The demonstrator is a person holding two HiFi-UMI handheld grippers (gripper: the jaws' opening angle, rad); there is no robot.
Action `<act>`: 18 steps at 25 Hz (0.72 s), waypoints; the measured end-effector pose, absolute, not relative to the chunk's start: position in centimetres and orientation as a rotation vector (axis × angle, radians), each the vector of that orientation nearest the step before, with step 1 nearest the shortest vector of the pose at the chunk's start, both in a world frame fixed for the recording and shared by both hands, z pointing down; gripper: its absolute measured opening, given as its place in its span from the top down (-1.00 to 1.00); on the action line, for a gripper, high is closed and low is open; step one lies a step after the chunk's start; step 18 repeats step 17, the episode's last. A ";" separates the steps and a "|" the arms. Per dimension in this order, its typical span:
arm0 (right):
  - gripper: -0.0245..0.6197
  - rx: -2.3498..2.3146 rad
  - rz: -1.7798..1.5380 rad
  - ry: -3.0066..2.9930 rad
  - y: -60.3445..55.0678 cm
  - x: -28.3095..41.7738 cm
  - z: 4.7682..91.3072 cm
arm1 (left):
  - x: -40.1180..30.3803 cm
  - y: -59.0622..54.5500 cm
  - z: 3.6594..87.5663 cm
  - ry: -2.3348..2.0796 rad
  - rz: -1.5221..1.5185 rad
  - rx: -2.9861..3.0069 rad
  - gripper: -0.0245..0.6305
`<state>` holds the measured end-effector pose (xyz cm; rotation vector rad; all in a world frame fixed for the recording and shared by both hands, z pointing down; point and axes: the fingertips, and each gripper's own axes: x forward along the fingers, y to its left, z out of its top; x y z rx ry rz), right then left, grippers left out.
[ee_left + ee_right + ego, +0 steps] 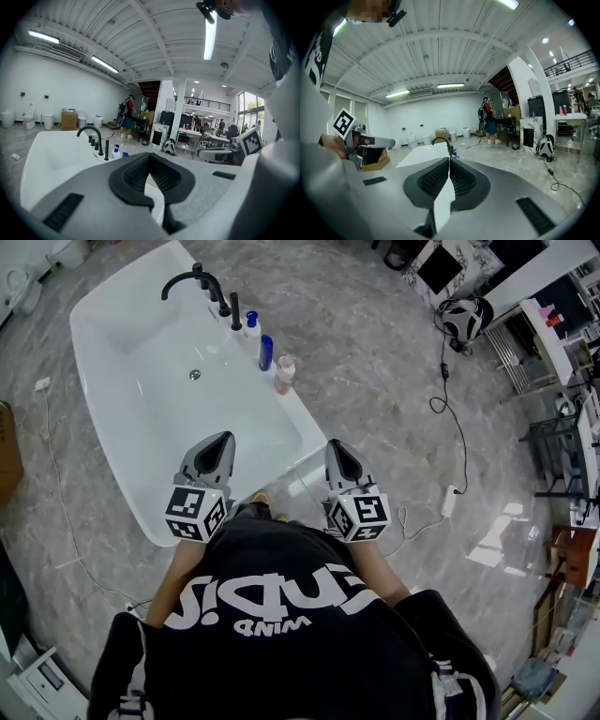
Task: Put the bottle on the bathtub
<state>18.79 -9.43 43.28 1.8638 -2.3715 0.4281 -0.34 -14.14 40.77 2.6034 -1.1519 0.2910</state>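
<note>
My left gripper (150, 155) has its jaws pressed together at the tips with nothing between them. My right gripper (449, 160) is closed the same way and is just as empty. From my head view I hold the two side by side in front of my chest, level with each other and apart. Both point away from me towards the white bathtub (141, 352). The left one shows over the tub's near end, and the right one is by its near right corner. Farther along the tub's right-hand rim stands the black faucet (192, 282) with its black handles (230, 308). Just past them, coming back towards me, three bottles stand upright in a close row on that rim. First is a white bottle with a blue pump (251, 327), next a blue bottle (266, 352), and nearest to me a pink bottle (284, 374). All three are well apart from both grippers, and neither gripper touches anything. Around the tub is a grey marbled floor (375, 381), where a black cable (459, 427) trails to a white power strip (448, 501). In my right gripper view, a person in a red top (488, 118) stands far off across the room.
</note>
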 end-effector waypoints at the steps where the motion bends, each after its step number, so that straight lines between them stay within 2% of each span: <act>1: 0.84 1.862 0.432 -2.371 -9.4 18.8 43.4 | -0.4 -14.1 40.9 -1.151 0.292 2.601 0.90; 18: 0.84 1.837 0.474 -2.372 -9.4 18.3 43.8 | -1.6 -14.5 40.6 -1.176 0.300 2.590 0.91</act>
